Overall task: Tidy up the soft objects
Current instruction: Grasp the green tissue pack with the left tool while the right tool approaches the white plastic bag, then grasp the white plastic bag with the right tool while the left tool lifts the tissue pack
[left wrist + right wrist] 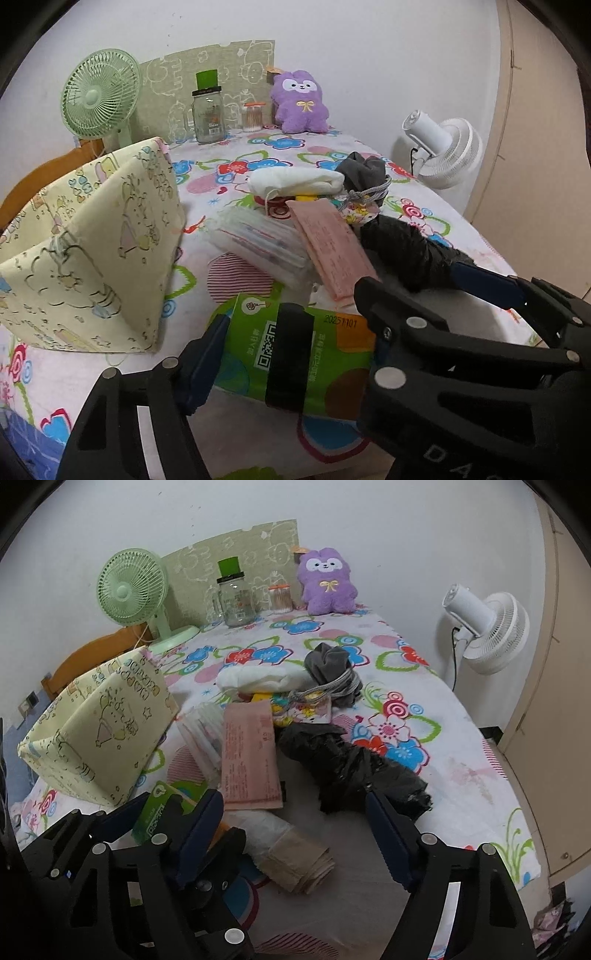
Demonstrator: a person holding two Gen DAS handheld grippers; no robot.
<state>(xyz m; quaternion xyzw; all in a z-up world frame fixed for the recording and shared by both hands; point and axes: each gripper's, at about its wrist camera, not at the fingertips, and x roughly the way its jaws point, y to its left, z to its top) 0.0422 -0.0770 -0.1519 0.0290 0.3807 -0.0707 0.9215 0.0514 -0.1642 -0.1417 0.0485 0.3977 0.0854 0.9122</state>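
Squeezing the green tissue pack (295, 354) at lower centre of the left view, your left gripper (291, 356) already pinches its light, squashy sides, so grip mid-body, while your right gripper (295, 823) hangs open above the beige tissue roll (295, 856).

Both wrist cams ride close behind their tongs, angled down, facing the wall; both share the table (266, 155) clutter ahead.
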